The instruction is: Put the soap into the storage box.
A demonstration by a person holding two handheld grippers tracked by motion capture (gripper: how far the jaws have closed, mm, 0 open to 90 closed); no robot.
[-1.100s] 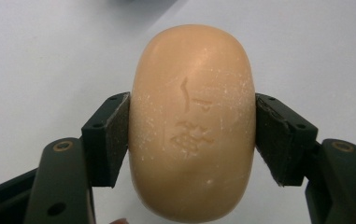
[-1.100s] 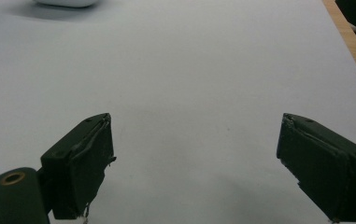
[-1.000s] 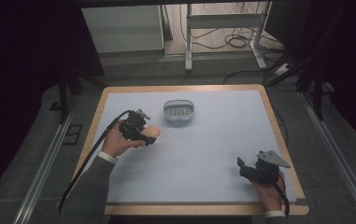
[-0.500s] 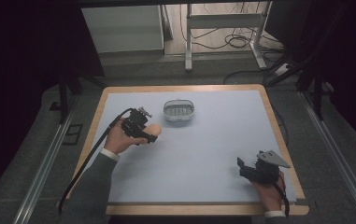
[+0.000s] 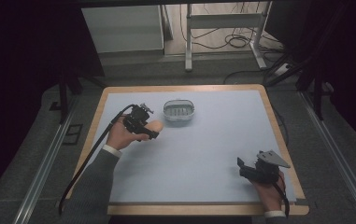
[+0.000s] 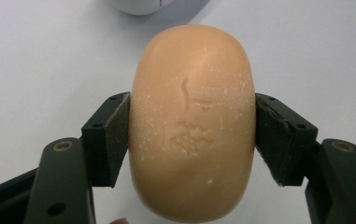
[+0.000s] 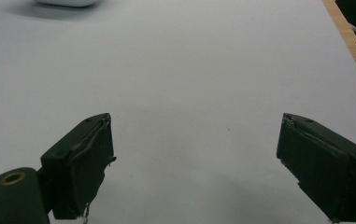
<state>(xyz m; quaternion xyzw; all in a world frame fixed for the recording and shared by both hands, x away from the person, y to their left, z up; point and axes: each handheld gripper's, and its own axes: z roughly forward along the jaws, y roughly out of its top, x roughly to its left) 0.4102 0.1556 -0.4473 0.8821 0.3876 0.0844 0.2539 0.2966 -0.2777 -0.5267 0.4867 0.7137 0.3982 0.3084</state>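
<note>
Two black pads of the left hand-held gripper [image 6: 192,140] are clamped on the flanks of a smooth, peach-coloured oval bar of soap [image 6: 192,123], whose long axis runs straight ahead between the jaws, away from the camera on that gripper. Its surface is matte and waxy, dusted with pale flecks, with a shallow stamped mark on the upper face. In the high view the soap [image 5: 155,126] is held just above the pale blue desk [image 5: 213,154], and the small white oval soap dish with a ribbed draining floor [image 5: 179,111] lies just beyond it, up and to the right — a short reach, by my reading, with the bar's length needing to line up with the dish's longer side. Well apart at the near right edge, the right hand-held gripper [image 7: 194,154] stands with its jaws wide and nothing between them — the left hand is plainly the nearer one.
</note>
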